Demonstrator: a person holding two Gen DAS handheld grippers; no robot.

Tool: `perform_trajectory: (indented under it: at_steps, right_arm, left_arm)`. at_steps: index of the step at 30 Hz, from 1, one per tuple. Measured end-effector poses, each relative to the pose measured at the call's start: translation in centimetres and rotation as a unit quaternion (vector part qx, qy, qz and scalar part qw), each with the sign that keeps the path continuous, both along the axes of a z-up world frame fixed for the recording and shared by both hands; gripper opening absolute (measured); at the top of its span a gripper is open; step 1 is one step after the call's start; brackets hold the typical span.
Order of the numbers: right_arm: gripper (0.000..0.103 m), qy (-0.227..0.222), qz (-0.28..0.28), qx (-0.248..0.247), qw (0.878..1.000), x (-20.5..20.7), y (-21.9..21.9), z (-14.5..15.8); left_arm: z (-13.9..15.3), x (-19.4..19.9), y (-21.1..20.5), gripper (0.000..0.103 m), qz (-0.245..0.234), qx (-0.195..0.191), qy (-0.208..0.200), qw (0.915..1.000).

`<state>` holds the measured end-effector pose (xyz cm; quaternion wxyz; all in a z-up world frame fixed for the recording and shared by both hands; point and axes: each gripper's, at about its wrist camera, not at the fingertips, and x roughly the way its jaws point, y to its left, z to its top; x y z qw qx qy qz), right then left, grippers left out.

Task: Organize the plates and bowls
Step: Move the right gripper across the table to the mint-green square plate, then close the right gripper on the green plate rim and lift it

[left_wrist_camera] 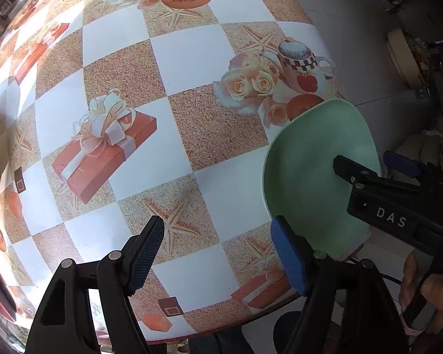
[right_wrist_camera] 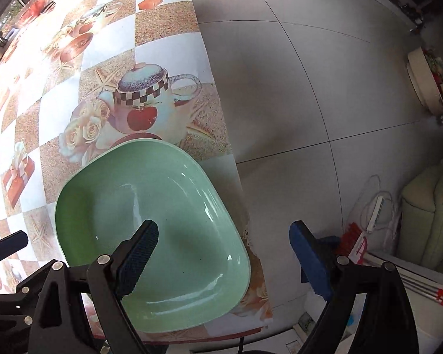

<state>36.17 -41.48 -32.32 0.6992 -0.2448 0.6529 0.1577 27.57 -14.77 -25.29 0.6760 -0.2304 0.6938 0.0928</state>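
At the bench's (right_wrist_camera: 168, 47) right edge, near its front corner, sits the green dish (right_wrist_camera: 150, 230) (squarish, glossy, reads as a shallow bowl or a deep plate), flat on the patterned cloth with its right rim close to the drop-off to the tiled floor (right_wrist_camera: 295, 88). We see the right hand-held gripper (right_wrist_camera: 221, 253) spread wide, one finger over the dish's inside and the other out past the rim, beyond the bench edge, so it straddles the rim without gripping it. The left hand-held gripper (left_wrist_camera: 218, 244) is also wide and holds nothing, hovering over bare cloth just left of the dish.

Our read: the grasp on the rim is about to be made.

Risks from here:
- glazed surface looks slick, so a thin pinch on the rim could slip once the dish lifts
- a nudge from the inner finger toward the right could push the dish off the edge onto the floor
- both tools are close together, and they could clash if the left moves in.
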Motion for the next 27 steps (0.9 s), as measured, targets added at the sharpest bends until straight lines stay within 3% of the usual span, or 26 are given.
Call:
perform_trajectory:
  at_steps: [10, 20, 23, 27]
  right_arm:
    - [0.091, 0.009, 0.032, -0.015, 0.999, -1.4, 1.3, -0.6]
    - [0.091, 0.062, 0.011, 0.02, 0.998, -4.9, 2.9, -1.5]
    - [0.091, 0.067, 0.028, 0.03, 0.997, -6.1, 4.1, -1.3]
    - [0.091, 0.027, 0.078, -0.002, 0.997, -5.7, 5.6, -0.4]
  left_arm:
    - [-1.8, 2.3, -0.3, 0.079, 0.008, 0.0, 0.004, 1.0]
    - [-1.5, -2.0, 3.8, 0.079, 0.001, 0.021, 0.012, 0.9997]
    - [-1.1, -3.5, 4.9, 0.079, 0.03, 0.032, 0.011, 0.999]
    - [-0.7, -4.2, 5.3, 0.079, 0.08, 0.012, 0.011, 0.9966]
